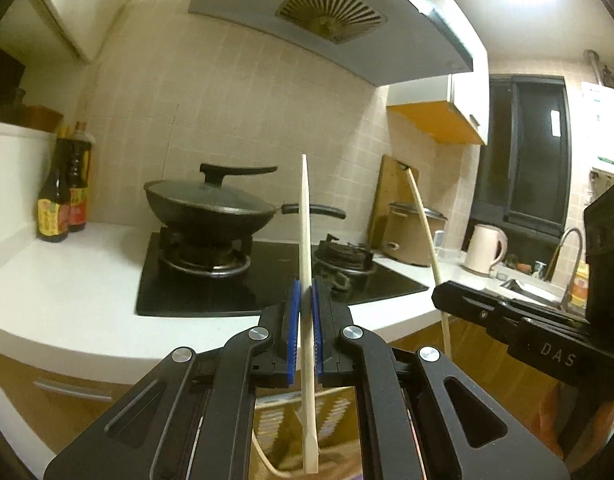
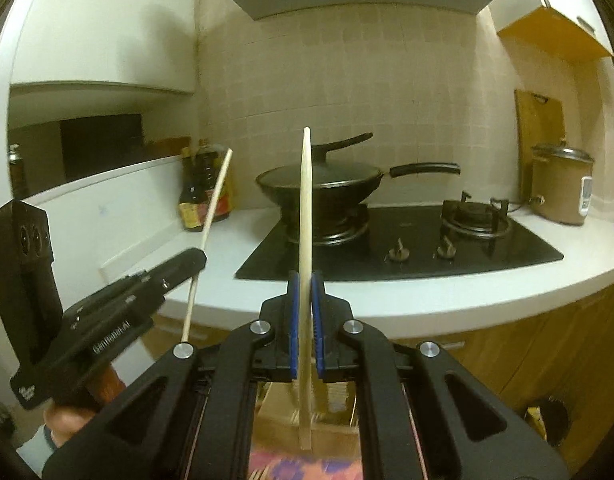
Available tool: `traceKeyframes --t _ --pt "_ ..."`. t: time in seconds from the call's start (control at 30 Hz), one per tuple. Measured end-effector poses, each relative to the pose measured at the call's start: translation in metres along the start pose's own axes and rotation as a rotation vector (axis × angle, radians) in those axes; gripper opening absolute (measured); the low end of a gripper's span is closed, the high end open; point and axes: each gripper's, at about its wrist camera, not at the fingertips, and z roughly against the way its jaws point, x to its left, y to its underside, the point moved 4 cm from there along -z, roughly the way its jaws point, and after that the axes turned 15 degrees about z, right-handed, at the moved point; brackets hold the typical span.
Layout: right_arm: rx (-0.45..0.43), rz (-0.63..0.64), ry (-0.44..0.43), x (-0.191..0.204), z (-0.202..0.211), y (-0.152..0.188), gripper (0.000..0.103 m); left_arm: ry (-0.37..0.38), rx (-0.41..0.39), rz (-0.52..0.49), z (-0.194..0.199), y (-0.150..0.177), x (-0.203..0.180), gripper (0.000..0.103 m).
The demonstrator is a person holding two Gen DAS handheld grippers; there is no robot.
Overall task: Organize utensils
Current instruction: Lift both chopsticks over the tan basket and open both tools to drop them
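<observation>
1. We see the left tongs [image 1: 305, 308] clenched on a pale wooden chopstick [image 1: 306, 232], which stands nearly upright between the blue pads [image 1: 293, 320], its lower end hanging below the jaws.
2. The right tongs [image 2: 305, 304] are likewise clamped on a second chopstick [image 2: 306, 208], also close to vertical. Each view catches the other tongs off to one side with its stick tilted.
3. Both sticks are held in the air in front of the white surface [image 1: 67, 280], not resting on anything. Beneath the tongs we glimpse a blurred wooden holder or box; what it is, we cannot tell.
4. Beyond lie the black hob [image 2: 427, 248], a lidded wok [image 2: 331, 184] on its left burner, sauce bottles [image 1: 63, 200], a rice cooker [image 2: 563, 188] and a cutting board [image 2: 541, 120] leaning against the tiles.
5. In our judgement the step is pairing the sticks or carrying them to storage. Doing it well means keeping a firm grip, bringing the sticks parallel with ends level, lowering them straight, and letting go only once the lower tips are seated.
</observation>
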Motion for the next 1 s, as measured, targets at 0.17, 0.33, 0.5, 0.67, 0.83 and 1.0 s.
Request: traceKeyframes --t 0.17,0.33,0.5,0.67,0.83,1.0 --pt "-0.024 -0.017 0.038 -0.007 -0.026 0.013 0.004 -0.025 0.011 0.011 -0.030 0.015 0.019 0.004" --pt "-0.025 -0.035 0.080 -0.012 -0.047 0.029 0.004 -0.025 0.008 0.016 -0.041 0.025 0.034 0.004" --pt "-0.037 -0.042 0.102 -0.014 -0.055 0.044 0.004 -0.010 0.001 0.014 -0.042 0.034 0.038 0.005" --pt "-0.028 -0.087 0.072 -0.020 -0.050 0.056 0.005 -0.010 0.008 0.019 -0.043 0.044 0.040 0.005" --pt "0.009 -0.147 0.018 -0.029 -0.037 0.070 0.013 -0.011 0.027 0.004 -0.035 0.049 0.039 0.007" --pt "0.042 -0.183 -0.017 -0.032 -0.008 0.083 0.035 -0.009 0.034 0.029 -0.012 0.050 0.043 0.039"
